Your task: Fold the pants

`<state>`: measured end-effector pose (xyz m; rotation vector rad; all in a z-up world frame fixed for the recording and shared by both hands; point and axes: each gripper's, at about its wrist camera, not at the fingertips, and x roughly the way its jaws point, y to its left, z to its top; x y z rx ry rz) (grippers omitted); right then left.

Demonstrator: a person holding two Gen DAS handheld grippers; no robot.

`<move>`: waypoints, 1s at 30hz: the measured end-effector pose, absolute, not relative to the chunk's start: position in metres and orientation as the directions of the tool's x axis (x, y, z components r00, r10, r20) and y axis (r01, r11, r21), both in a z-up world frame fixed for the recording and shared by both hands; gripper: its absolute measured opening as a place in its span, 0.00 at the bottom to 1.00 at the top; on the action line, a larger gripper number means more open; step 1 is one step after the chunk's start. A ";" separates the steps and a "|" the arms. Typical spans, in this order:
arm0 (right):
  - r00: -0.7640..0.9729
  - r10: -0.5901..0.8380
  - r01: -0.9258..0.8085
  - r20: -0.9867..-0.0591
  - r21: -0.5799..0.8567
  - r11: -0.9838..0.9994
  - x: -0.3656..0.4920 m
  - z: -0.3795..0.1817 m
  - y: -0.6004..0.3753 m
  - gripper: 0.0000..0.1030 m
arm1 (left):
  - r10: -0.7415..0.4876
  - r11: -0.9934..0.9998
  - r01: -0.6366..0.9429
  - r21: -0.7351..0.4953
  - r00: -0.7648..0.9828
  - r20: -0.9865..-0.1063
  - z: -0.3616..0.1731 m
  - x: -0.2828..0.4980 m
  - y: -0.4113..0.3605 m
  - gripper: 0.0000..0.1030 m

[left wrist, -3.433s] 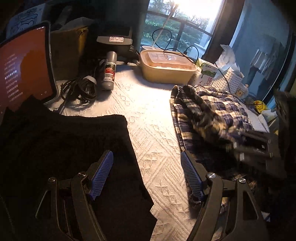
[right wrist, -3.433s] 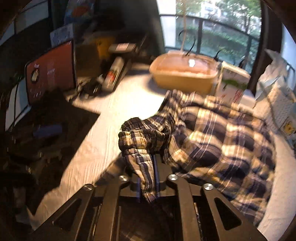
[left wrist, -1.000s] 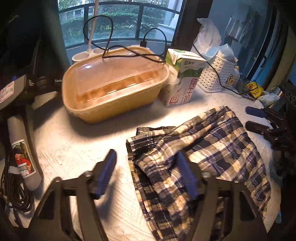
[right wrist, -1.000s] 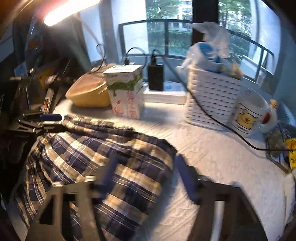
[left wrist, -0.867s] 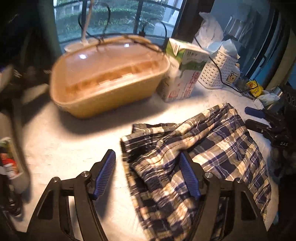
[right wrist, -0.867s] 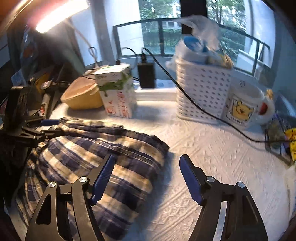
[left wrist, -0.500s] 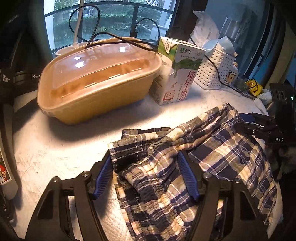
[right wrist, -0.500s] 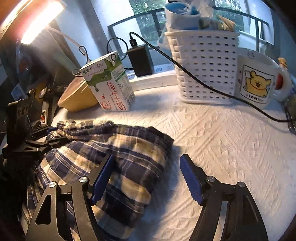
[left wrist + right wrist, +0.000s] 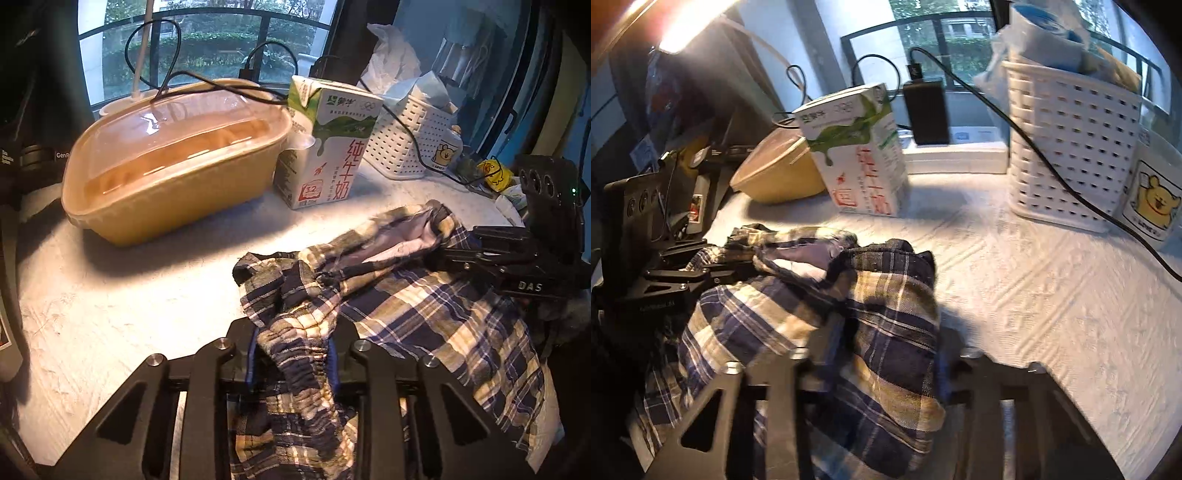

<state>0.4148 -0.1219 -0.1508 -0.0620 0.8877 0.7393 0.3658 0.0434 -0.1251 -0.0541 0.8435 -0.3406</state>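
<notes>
Two hand-held grippers had hold of the plaid pants (image 9: 424, 317): our left hand-held gripper (image 9: 291, 360) was closed on the gathered elastic waistband, and our right hand-held gripper (image 9: 875, 363) looked clamped on a thick bunch of cloth, though blur hid its pads. The pants lay crumpled near the table's (image 9: 129, 295) front edge, just short of the milk carton (image 9: 325, 147). We judged the fabric light, limp and prone to sagging, so the waistband and hems were the surest holds.

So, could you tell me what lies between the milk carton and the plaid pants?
Only bare white tablecloth separates the carton from the pants; both wrist views show it.
</notes>
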 end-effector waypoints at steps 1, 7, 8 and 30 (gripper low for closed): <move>0.402 0.567 -0.613 -0.719 0.249 0.750 0.414 -0.151 -0.121 0.23 | -0.317 0.944 0.276 -0.180 0.618 -0.719 -0.124 0.364 0.043 0.23; 0.478 0.535 -0.610 -0.696 0.175 0.773 0.396 -0.135 -0.119 0.19 | -0.335 0.940 0.293 -0.176 0.688 -0.644 -0.104 0.335 0.039 0.20; 0.497 0.529 -0.612 -0.688 0.154 0.776 0.390 -0.129 -0.119 0.19 | -0.334 0.940 0.294 -0.171 0.700 -0.632 -0.101 0.329 0.038 0.20; 0.725 0.553 -0.641 -0.410 -0.108 0.760 0.243 0.016 -0.124 0.18 | -0.286 0.957 0.253 -0.140 0.906 -0.313 0.001 0.202 0.056 0.20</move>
